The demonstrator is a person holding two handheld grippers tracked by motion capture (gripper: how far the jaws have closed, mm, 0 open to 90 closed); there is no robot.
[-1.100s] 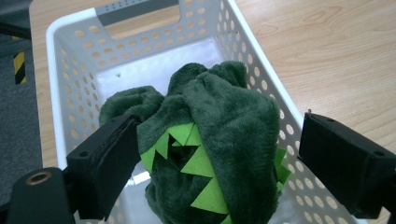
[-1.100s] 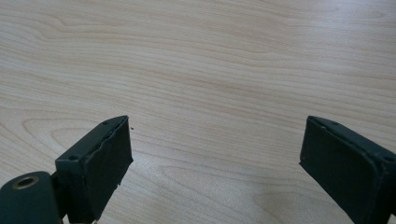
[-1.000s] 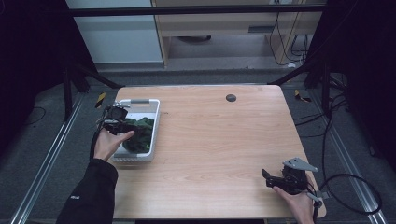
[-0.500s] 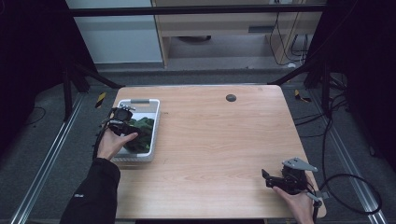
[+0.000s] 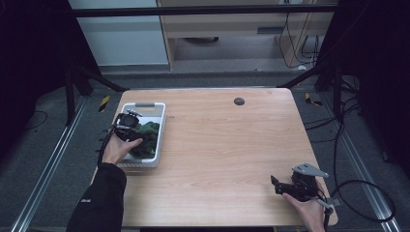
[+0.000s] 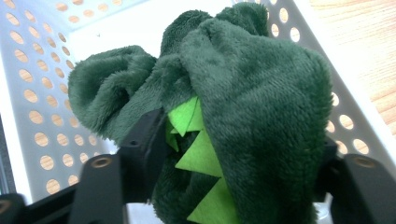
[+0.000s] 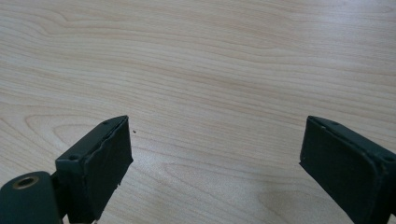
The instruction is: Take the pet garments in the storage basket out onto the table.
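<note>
Lying bunched in a white perforated basket [image 5: 160, 126] at the left edge of the tabletop [image 5: 227, 145], a dark green plush toy [image 6: 243, 107] with bright green felt spikes [image 6: 198, 154] is the thing in hand. In the left gripper view the plush bulges up between the two black jaws of the left hand-held gripper [image 6: 224, 182], which flank it on either side. The jaws have just been closing, with the toy between them, and the pile now fills the gap from one jaw to the other, so the pads appear to be grasping the soft body. The grip sits low on the heap, probably because a loose, yielding thing must be gathered in bulk before it will lift cleanly. In the high view the left hand [image 5: 118, 147] reaches in over the basket's near-left wall, with the left hand-held gripper [image 5: 129, 126] tilted down into the toy [image 5: 145, 137]. The basket's holed walls stand close around the plush, which leaves upward as the easy way out.

The right hand-held gripper [image 7: 215, 163] rests released, its jaws spread wide over bare wood with nothing between them. In the high view it lies at the near right corner of the tabletop, well apart from the basket, held by the right hand [image 5: 309, 210], likely kept clear until needed.
</note>
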